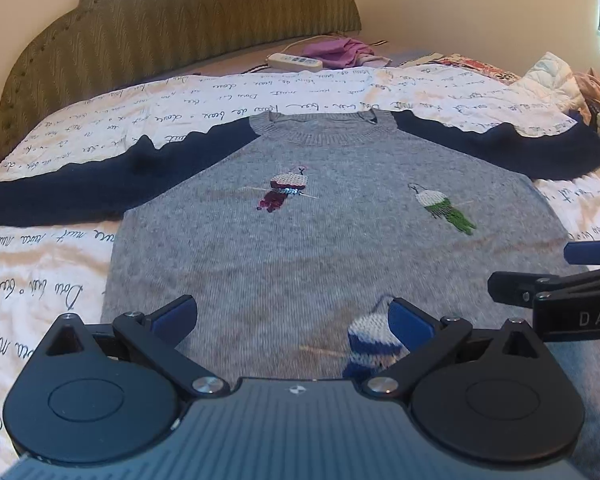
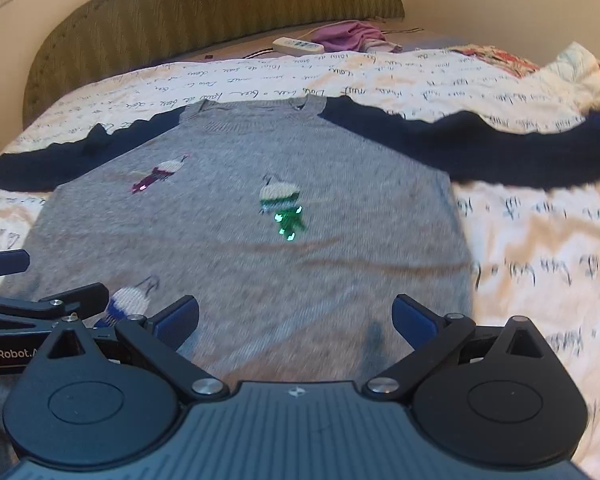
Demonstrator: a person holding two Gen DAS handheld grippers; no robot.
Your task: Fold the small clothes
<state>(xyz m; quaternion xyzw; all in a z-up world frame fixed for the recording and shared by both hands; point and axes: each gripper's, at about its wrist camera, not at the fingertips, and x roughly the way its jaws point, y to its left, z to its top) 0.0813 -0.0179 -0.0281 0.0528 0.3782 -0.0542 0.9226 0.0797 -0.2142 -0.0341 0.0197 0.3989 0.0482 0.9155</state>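
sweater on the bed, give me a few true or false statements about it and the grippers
1. The sweater lies flat with both sleeves spread out. True.
2. Its sleeves are red. False: they are navy, and the body is grey.
3. The left gripper is shut on the hem. False: it is open, holding nothing.
4. The right gripper is open. True.
5. A power strip lies near the headboard. True.

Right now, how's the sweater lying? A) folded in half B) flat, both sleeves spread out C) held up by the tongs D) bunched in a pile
B: the sweater lies flat on the bed, its navy sleeves stretched out to both sides, and both tongs, left and right, hover open above its hem.
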